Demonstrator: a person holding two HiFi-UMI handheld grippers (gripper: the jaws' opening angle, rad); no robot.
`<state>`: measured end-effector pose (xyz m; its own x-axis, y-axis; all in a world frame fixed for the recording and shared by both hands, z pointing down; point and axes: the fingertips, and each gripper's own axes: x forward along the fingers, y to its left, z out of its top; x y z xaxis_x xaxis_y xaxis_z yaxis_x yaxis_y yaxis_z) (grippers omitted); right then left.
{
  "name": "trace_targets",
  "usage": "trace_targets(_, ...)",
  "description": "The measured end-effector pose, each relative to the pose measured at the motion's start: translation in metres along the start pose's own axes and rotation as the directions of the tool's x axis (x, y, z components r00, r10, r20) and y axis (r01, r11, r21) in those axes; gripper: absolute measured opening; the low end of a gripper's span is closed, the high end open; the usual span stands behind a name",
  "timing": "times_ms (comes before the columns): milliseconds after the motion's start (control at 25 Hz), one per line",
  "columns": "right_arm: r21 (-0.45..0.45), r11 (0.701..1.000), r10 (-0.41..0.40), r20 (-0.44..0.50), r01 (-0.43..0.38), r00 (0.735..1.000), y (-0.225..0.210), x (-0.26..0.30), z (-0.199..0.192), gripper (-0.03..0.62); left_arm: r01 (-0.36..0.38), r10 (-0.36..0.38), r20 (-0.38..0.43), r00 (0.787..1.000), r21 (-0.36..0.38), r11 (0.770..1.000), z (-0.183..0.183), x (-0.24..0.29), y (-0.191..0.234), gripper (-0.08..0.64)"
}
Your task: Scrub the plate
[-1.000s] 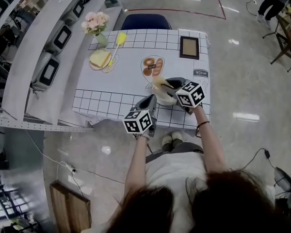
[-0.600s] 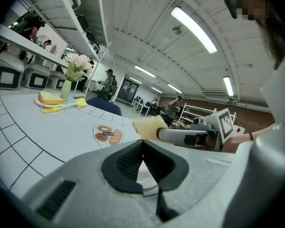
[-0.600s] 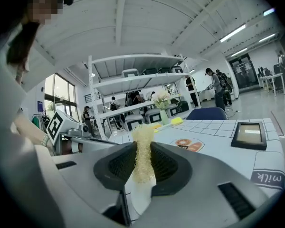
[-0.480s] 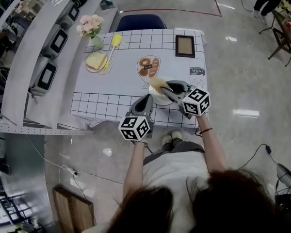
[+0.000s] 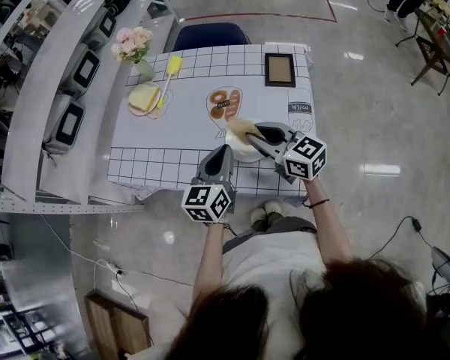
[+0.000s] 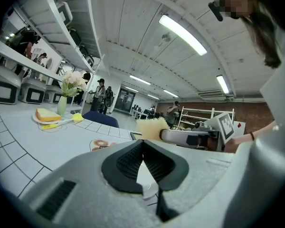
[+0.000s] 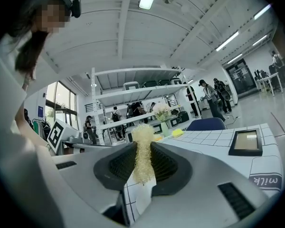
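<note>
Left gripper (image 6: 143, 148) clamped on plate (image 5: 238, 153) rim; right gripper (image 7: 143, 161) clamped on yellow scourer (image 7: 143, 137), over plate

left gripper (image 6: 142, 145): jaws closed, maybe on plate (image 5: 241, 154) rim | right gripper (image 7: 143, 151): clamped on scrubber (image 7: 143, 134)

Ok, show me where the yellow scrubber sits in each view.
Head view: the yellow fibre scrubber is at centre, over the white plate, at the right gripper's tip.
Left gripper view: centre, just above the jaws, on the right gripper's end.
Right gripper view: centre, pinched between the jaws.
Shared landmark: the flower vase, in all three.
</note>
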<state>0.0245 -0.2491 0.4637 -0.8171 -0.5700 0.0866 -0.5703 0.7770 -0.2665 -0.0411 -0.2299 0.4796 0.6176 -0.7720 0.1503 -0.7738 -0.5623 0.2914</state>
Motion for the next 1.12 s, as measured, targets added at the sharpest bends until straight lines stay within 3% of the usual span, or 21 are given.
trace_targets(1120,-0.025,0.999,0.040,0.064,-0.039,0.997,0.007,-0.004,0.022,0.080,-0.010,0.009,0.019,1.000,0.048,0.999,0.013,-0.001,0.004,0.011)
